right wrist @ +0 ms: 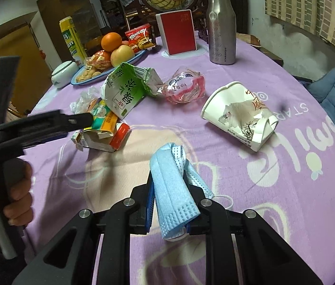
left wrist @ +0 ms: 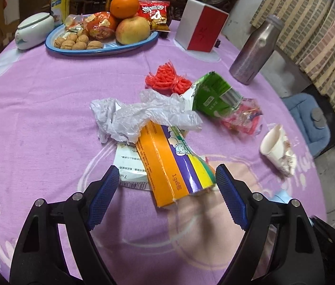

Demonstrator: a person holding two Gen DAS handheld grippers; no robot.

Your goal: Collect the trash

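Note:
Trash lies on a purple tablecloth (left wrist: pixel 36 109). My left gripper (left wrist: pixel 167 185) is open, its blue pads on either side of the near end of a crushed orange and purple carton (left wrist: pixel 167 166). A crumpled clear plastic bag (left wrist: pixel 141 116) drapes over the carton's far end. Behind lie a green tea carton (left wrist: pixel 215 95), a red net (left wrist: pixel 167 78), a pink wrapper (left wrist: pixel 243 116) and a crushed paper cup (left wrist: pixel 279 149). My right gripper (right wrist: pixel 169 187) is shut on a folded blue face mask (right wrist: pixel 174 185). The left gripper (right wrist: pixel 48 123) also shows in the right wrist view, beside the orange carton (right wrist: pixel 103 125).
A blue plate (left wrist: pixel 110 47) of fruit, walnuts and snacks stands at the far side, with a white lidded jar (left wrist: pixel 34 33), a red and white box (left wrist: pixel 200 28) and a steel bottle (left wrist: pixel 255 49). A blue cushioned chair (left wrist: pixel 310 118) stands past the table's right edge.

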